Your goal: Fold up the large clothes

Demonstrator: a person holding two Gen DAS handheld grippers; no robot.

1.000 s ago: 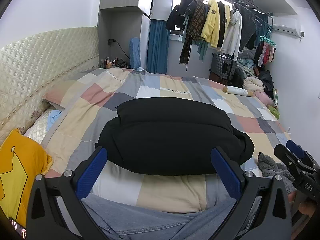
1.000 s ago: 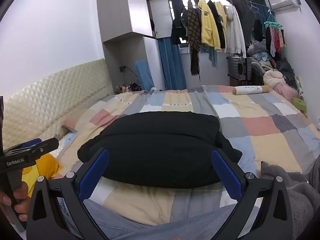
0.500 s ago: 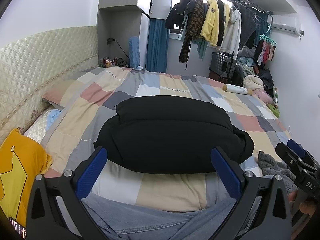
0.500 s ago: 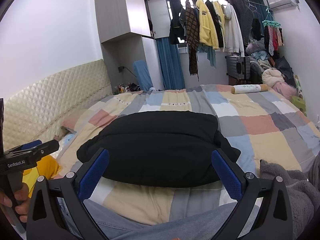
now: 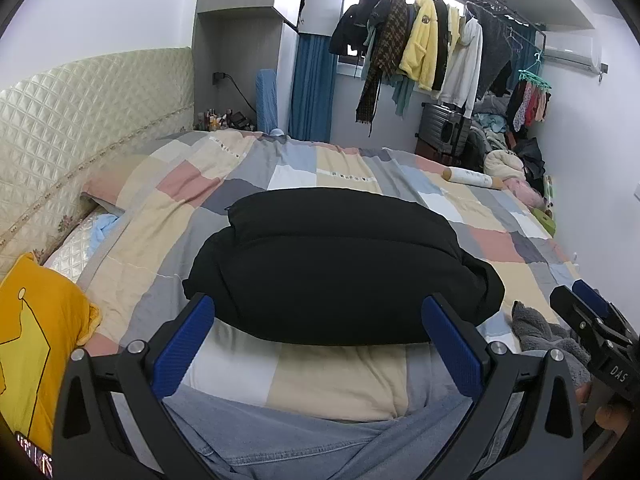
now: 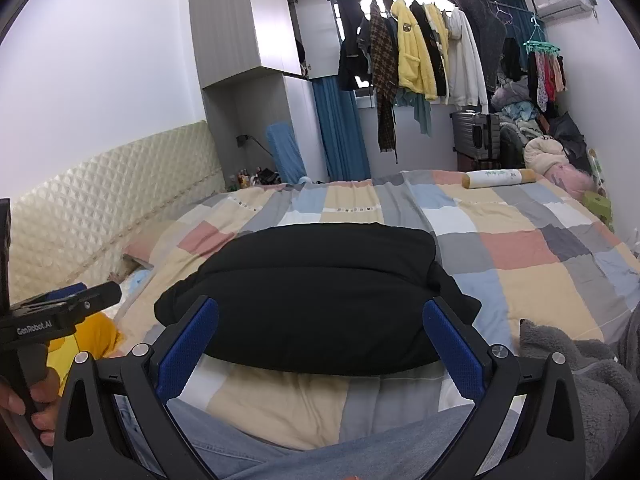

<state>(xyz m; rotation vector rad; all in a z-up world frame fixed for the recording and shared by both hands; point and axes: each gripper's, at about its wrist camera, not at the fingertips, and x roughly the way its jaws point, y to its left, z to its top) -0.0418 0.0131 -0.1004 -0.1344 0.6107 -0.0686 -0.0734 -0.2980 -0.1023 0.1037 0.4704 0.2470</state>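
At the lower left of the frame I see a yellow cloth (image 5: pixel 36 344) lying on the bed (image 5: pixel 340 384). My left hand-held gripper (image 5: pixel 318 332) is spread wide and holds nothing. The black garment (image 5: pixel 340 276) sits in the middle of the frame, a puffy folded bundle. My right hand-held gripper (image 6: pixel 320 334) is wide and empty too. I think the bundle could spring apart if I bump it, because it looks so soft.

We see a fairly bright room under soft, even daylight from the window (image 6: pixel 362 88) behind the hanging clothes (image 6: pixel 416 56), which glares white. Shadows are faint. Both fisheye views bend hard at their dark corners; focus is sharp throughout.
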